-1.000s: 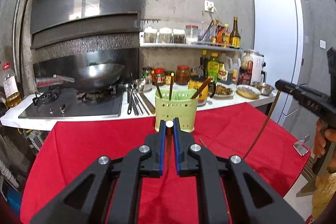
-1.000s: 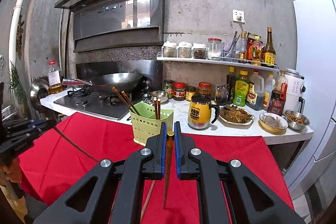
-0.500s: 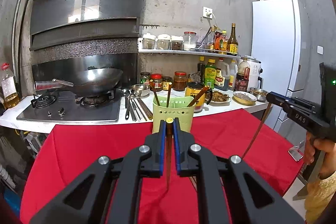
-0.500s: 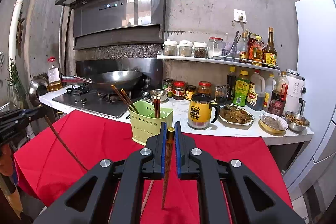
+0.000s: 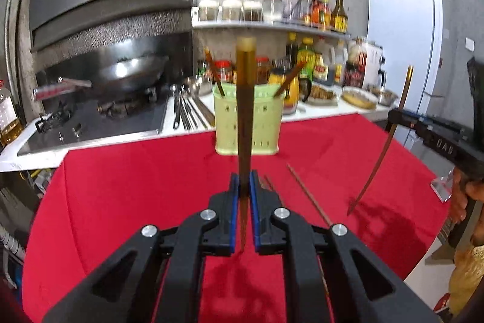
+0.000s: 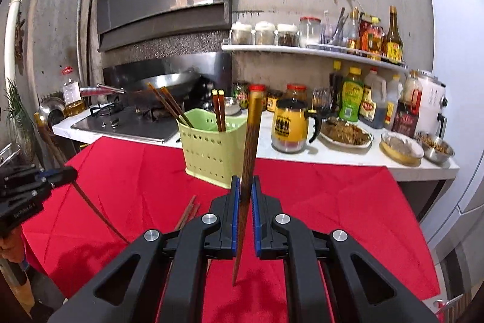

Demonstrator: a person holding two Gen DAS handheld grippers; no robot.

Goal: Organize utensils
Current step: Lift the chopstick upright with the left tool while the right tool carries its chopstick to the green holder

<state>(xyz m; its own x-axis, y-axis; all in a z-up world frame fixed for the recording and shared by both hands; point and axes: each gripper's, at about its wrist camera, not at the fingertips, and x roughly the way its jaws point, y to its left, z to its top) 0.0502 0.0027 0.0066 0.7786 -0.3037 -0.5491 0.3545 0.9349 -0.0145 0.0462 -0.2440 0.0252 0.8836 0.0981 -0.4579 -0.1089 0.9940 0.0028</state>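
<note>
A green perforated utensil holder [image 5: 246,123] [image 6: 211,144] stands on the red cloth near the counter with several brown chopsticks in it. My left gripper [image 5: 243,180] is shut on a brown chopstick [image 5: 245,99] held upright in front of the holder. My right gripper [image 6: 245,183] is shut on another brown chopstick [image 6: 251,138], also upright, just right of the holder. The right gripper and its chopstick show at the right of the left wrist view [image 5: 402,118]. The left one shows at the left of the right wrist view [image 6: 65,173]. Loose chopsticks [image 5: 307,192] [image 6: 187,211] lie on the cloth.
The red cloth [image 5: 136,186] covers the table. Behind it the white counter [image 6: 332,153] carries a yellow mug [image 6: 287,126], food dishes, jars and bottles. A stove with a wok [image 5: 130,71] is at the left. A white fridge [image 5: 402,29] stands at the right.
Both grippers have tilted so their chopsticks stand taller, upright in front of the holder. The left view has come closer to the holder. Both grips stay shut.
</note>
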